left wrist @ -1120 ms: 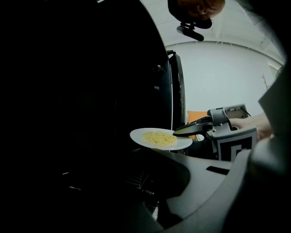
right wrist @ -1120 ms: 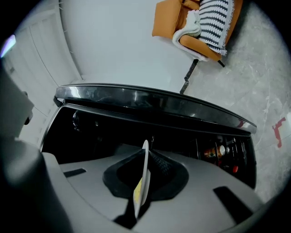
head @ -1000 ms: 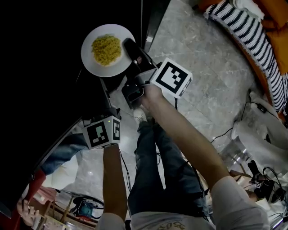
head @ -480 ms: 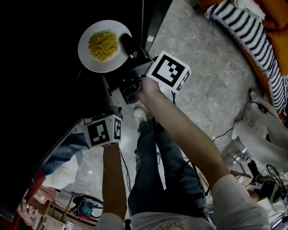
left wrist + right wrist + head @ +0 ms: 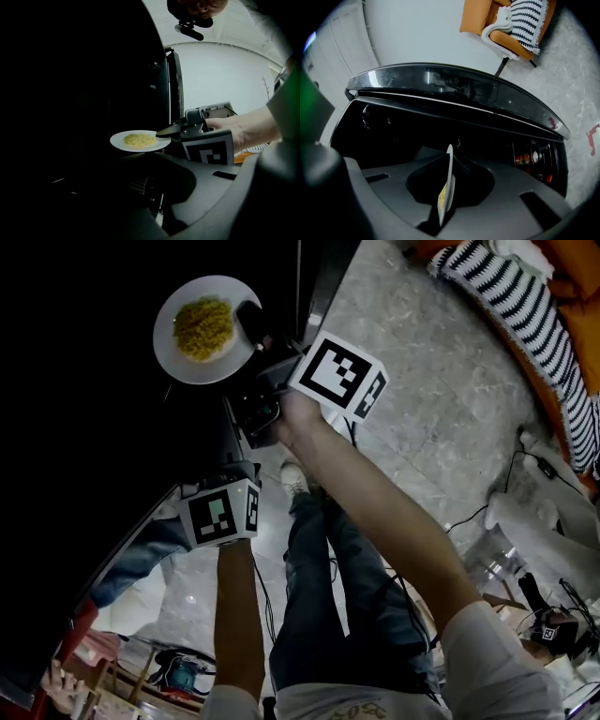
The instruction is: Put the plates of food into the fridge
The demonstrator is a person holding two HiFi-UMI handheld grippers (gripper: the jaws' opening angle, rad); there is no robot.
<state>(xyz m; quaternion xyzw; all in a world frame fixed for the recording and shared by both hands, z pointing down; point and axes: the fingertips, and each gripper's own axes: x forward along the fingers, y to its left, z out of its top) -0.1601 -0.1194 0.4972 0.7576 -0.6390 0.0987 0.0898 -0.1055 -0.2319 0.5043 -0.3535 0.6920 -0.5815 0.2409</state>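
Plate (image 5: 202,329) rim-held at fridge (image 5: 172,84)
Your right tool (image 5: 251,326) is clamped on its rim: stiff, slick, breakable, so keep it level. Left tool (image 5: 230,460): too dark to read.

Exposure is harsh. Head view: everything left of and below the plate (image 5: 183,364) is crushed to black with zero detail. The plate itself is bright and crisp. Right of it the floor (image 5: 441,381) is evenly lit, with soft shadows and no glare. Left gripper view: black left of the plate, a washed-out bright wall (image 5: 220,75) right of it, and a dark, soft foreground below it. Right gripper view: heavy fisheye and black vignette at the corners. Reflections streak the glossy panel (image 5: 454,86) above the plate, probably a fridge door. Behind the plate it's too dark to read.
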